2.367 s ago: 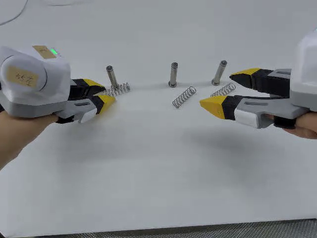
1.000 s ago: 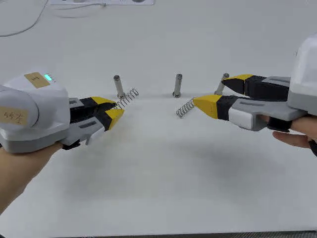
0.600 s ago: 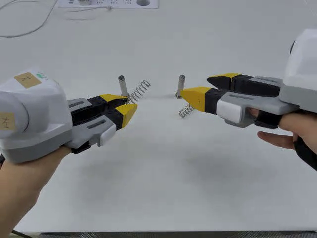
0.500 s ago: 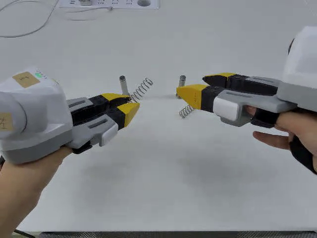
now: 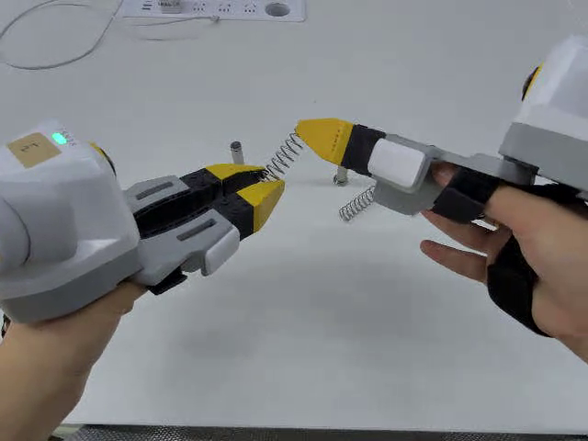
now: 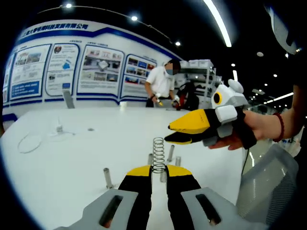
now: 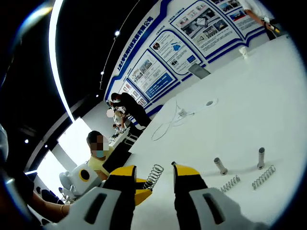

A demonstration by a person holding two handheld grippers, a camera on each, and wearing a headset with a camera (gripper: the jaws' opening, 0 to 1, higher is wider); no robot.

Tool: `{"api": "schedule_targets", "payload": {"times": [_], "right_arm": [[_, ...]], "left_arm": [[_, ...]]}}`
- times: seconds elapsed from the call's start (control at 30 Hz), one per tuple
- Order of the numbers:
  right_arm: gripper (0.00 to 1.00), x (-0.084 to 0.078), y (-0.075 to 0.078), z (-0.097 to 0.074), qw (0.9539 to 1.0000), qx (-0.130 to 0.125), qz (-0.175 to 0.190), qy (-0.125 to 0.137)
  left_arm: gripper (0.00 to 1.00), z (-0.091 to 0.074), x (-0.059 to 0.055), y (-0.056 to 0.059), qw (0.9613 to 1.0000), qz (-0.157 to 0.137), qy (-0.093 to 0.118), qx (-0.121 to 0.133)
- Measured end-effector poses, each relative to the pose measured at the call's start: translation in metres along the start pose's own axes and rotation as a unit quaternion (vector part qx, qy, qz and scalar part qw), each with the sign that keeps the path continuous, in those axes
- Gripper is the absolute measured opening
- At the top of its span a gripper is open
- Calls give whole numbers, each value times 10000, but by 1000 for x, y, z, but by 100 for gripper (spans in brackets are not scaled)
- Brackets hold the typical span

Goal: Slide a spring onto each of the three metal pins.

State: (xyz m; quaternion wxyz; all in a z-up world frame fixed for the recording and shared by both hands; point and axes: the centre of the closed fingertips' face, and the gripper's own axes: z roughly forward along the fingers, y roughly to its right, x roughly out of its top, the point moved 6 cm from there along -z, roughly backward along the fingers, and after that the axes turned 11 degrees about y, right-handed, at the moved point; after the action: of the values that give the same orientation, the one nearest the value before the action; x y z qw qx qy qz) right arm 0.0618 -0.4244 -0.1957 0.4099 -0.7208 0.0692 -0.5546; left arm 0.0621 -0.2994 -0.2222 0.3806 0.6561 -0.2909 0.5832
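Clamping a spring (image 6: 158, 152) by its lower end, the left gripper (image 6: 158, 171) is seen with its yellow tips drawn together on the coil. The spring is held clear of the white table (image 5: 303, 331) and stands out beyond the tips. In the head view it is angled up towards the right gripper (image 5: 310, 130), whose yellow tip lies just beside its free end; whether the two touch cannot be told from these views. In its own view the right gripper's jaws are shown apart with nothing gripped, and the held spring is framed in the gap between them.

A first pin (image 5: 237, 152) is seen standing upright on the table behind the left gripper's jaws. In the right gripper view a second pin (image 7: 220, 166) and a third pin (image 7: 260, 157) are shown upright, near each other. A second spring (image 7: 231, 183) and a third spring (image 7: 264, 176) are laid flat on the table, one just beside each of these pins.
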Motion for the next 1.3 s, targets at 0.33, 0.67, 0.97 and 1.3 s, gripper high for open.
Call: {"api": "schedule_targets", "payload": {"times": [0.33, 0.67, 0.97, 1.3], "right_arm": [[26, -1, -5, 3, 9991, 50, 399, 104], [17, -2, -10, 4, 9983, 125, 559, 113], [12, -5, -14, 4, 9980, 232, 580, 53], [11, -6, -21, 5, 9986, 385, 359, -4]], "left_arm": [[10, 1, 10, 9, 9994, -173, 301, -34], [10, 1, 13, 14, 9984, -350, 425, -91], [10, 0, 14, 15, 9984, -352, 422, -114], [10, 0, 13, 13, 9988, -336, 335, -93]]}}
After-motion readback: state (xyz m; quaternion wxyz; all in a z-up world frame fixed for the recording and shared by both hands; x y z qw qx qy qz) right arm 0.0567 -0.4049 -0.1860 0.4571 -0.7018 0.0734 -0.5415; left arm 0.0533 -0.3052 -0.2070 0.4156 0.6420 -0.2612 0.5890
